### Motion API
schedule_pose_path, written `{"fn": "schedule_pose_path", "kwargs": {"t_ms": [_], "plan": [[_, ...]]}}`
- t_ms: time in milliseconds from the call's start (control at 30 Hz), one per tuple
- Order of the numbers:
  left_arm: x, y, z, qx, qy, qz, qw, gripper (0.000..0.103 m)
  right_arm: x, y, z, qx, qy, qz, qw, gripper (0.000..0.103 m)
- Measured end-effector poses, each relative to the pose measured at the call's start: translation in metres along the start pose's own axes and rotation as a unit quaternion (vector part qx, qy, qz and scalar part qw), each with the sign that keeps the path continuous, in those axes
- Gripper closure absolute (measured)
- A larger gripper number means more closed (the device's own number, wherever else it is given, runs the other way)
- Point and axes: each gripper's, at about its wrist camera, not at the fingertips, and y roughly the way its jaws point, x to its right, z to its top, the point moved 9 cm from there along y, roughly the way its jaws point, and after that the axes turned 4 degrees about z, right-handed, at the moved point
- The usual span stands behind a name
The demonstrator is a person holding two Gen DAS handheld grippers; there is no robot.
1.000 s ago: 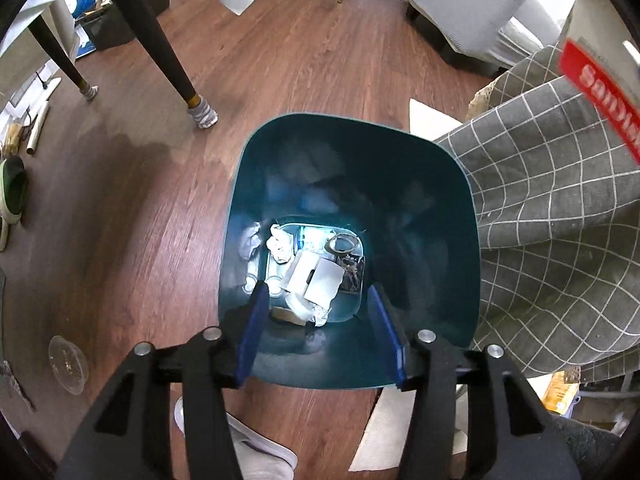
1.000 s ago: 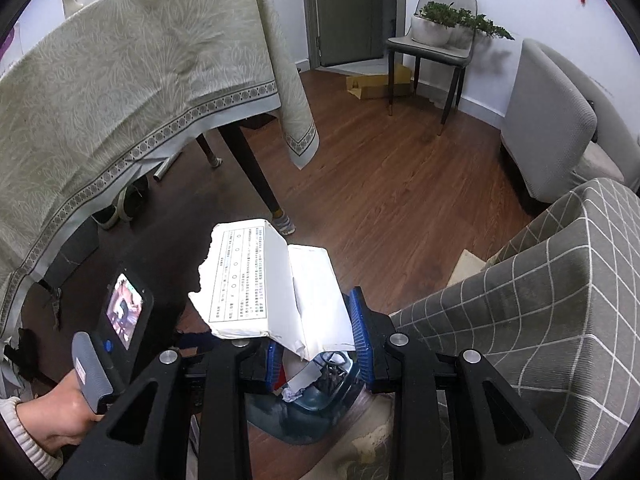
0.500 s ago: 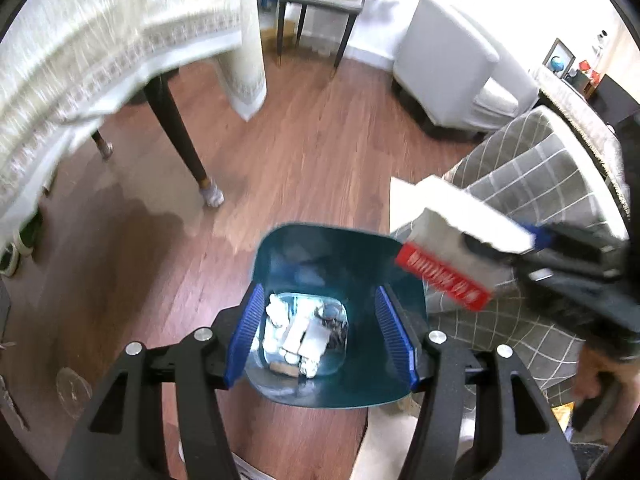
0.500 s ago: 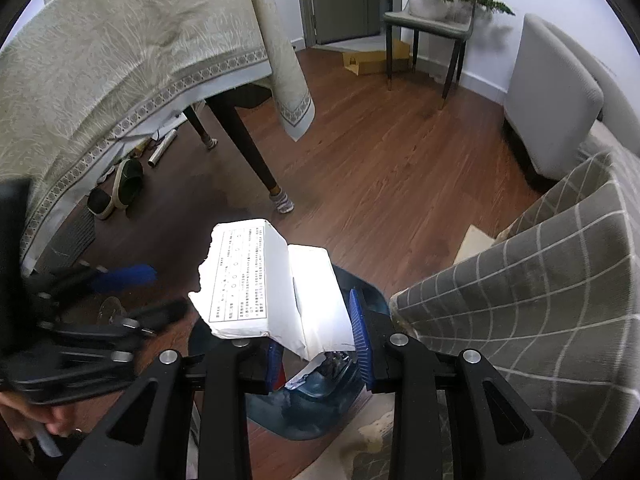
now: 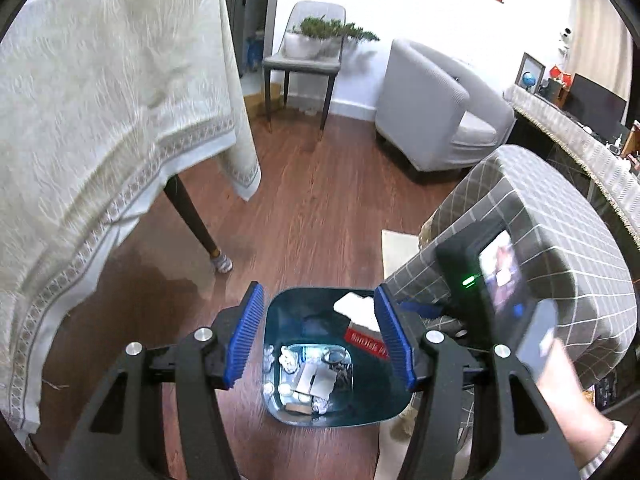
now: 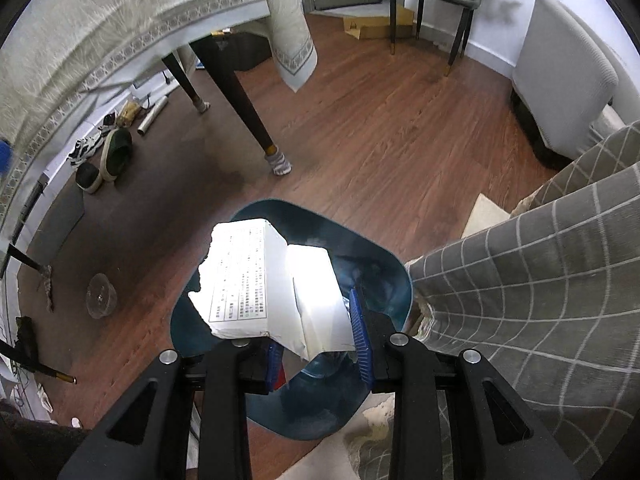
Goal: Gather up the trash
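Note:
A dark teal trash bin [image 5: 276, 320] stands on the wood floor, with paper scraps and other trash [image 5: 312, 376] at its bottom. My left gripper [image 5: 320, 340] is open and empty, high above the bin. My right gripper [image 6: 316, 340] is shut on a torn white paper box [image 6: 244, 280] with printed text, held over the bin [image 6: 384, 272]. In the left wrist view the box [image 5: 360, 320] shows a red label and hangs over the bin's right rim.
A table with a cream cloth [image 5: 100, 120] stands to the left, its leg [image 5: 196, 224] near the bin. A grey checked sofa arm [image 5: 560, 240] is on the right. A clear cup [image 6: 102, 296] and shoes [image 6: 116, 152] lie on the floor.
My left gripper has risen well away from the bin and tilted up. My right gripper has carried the box over the bin's opening.

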Motion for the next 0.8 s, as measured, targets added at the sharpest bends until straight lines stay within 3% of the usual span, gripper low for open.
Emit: {"fn": "schedule_pose_path", "kwargs": {"t_ms": [567,600,700,800], "plan": [[-0.012,-0.046,0.045,0.060,-0.030,-0.007,0.9977,0.055,-0.001,0.064,-0.034,-0.086,-0.032,-0.026,0.995,0.070],[-0.012,-0.046,0.047,0.061,-0.032,-0.007,0.9976,0.055,-0.001,0.068,-0.037,-0.095,-0.036,-0.024,0.995,0.068],[-0.012,-0.048,0.052,0.066,-0.034,-0.007,0.9972,0.055,-0.003,0.077,-0.045,-0.113,-0.044,-0.020,0.992,0.042],[-0.010,-0.047,0.058,0.070,-0.030,0.002,0.9971,0.055,-0.004,0.080,-0.049,-0.123,-0.053,-0.021,0.991,0.041]]}}
